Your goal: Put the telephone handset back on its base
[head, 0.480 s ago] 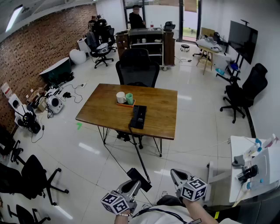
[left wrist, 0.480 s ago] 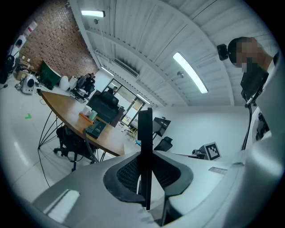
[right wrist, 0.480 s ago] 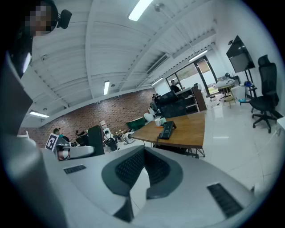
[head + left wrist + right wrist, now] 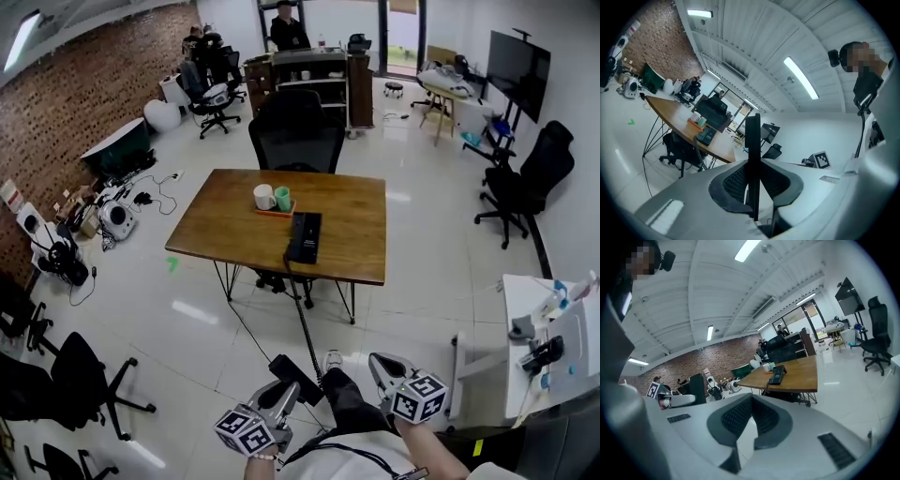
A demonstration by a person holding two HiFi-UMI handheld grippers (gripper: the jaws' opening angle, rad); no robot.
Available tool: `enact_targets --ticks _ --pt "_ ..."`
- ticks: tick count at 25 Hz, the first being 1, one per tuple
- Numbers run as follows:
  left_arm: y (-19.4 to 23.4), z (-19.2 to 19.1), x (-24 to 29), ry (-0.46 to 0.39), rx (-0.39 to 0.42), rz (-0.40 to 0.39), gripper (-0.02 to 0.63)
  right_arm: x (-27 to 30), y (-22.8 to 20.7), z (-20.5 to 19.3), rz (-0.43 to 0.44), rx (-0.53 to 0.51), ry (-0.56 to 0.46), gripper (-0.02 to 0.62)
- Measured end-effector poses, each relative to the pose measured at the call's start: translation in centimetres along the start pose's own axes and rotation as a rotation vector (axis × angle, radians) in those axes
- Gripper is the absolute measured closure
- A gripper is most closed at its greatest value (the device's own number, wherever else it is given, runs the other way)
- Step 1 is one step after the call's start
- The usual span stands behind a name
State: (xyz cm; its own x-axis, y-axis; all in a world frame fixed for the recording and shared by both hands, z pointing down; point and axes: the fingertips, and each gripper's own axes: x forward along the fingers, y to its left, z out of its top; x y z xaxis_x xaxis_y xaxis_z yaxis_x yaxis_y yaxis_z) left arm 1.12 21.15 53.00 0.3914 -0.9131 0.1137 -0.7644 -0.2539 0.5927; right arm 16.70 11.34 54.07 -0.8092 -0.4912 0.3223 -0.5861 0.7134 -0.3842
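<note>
The black telephone handset (image 4: 292, 375) hangs low over the floor, far from the table, with my left gripper (image 4: 286, 396) shut on it. In the left gripper view the handset (image 4: 753, 140) stands edge-on between the dark pads of that gripper (image 4: 753, 187). Its black cord (image 4: 305, 328) runs up to the black telephone base (image 4: 304, 236) on the wooden table (image 4: 356, 253). The base (image 4: 705, 136) also shows small in the left gripper view, and the base (image 4: 777, 375) in the right gripper view. My right gripper (image 4: 378, 367) is beside the left one, shut and holding nothing, as the right gripper (image 4: 751, 401) view confirms.
Two cups on an orange tray (image 4: 273, 199) stand behind the base. A black office chair (image 4: 295, 131) is at the table's far side. More chairs (image 4: 66, 375) stand left, a white desk (image 4: 553, 347) right. A person's leg and shoe (image 4: 334, 361) are ahead on the floor.
The view has shifted a little toward the table, and a leg and shoe have come into sight between the grippers. Both grippers keep their places and the handset stays held.
</note>
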Motion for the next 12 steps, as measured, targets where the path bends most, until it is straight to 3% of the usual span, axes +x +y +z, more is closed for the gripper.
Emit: enact_targets --ticks 12 --pt "7.7 5.0 3.3 0.023 0.02 -0.009 0.537 10.2 -0.4 2.7 0.029 0.002 -0.015 0.595"
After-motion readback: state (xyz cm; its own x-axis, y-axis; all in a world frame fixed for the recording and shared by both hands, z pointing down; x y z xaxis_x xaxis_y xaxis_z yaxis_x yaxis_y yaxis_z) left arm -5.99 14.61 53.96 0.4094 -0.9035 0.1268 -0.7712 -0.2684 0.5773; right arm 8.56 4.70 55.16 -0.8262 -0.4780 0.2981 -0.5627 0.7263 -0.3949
